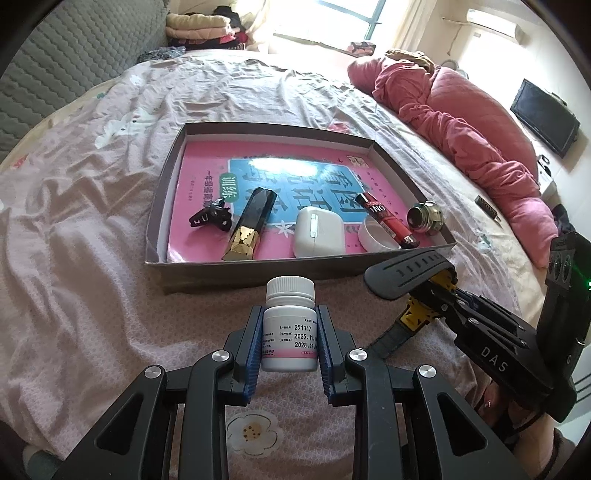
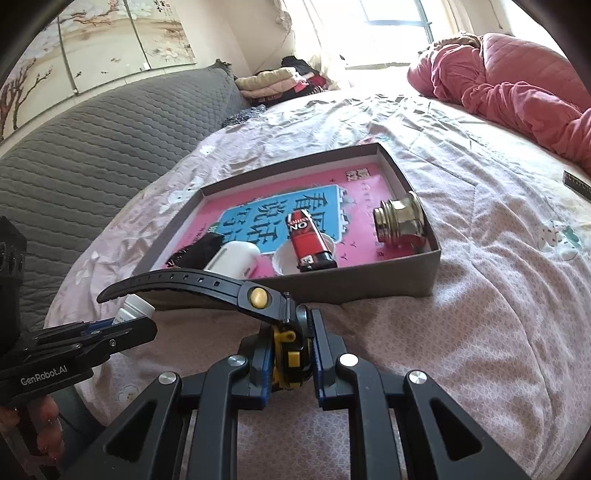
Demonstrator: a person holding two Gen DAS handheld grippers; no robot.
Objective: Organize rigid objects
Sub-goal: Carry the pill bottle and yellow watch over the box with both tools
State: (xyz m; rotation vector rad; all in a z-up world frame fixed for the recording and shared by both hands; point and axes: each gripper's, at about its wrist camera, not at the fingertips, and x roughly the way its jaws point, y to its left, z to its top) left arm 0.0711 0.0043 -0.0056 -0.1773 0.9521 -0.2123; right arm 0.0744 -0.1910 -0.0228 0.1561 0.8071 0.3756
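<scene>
Upright white pill bottle (image 1: 289, 325) and black-yellow watch (image 2: 291, 345), near the tray (image 1: 258, 267).

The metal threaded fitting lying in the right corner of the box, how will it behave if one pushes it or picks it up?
The metal fitting looks solid, so it is probably heavy for its size and stiff. It lies on its side with a round threaded body, so a push may roll it, though its wider collar and the nearby wall of the box should stop it soon. Its shiny surface may slip in a claw.

I'm in a home bedroom — a bed (image 1: 110, 206) under a pink floral sheet, a bunched pink quilt (image 1: 469, 125), folded clothes (image 1: 199, 29) by the sunlit window (image 1: 343, 18), a wall air conditioner (image 1: 491, 22).
</scene>
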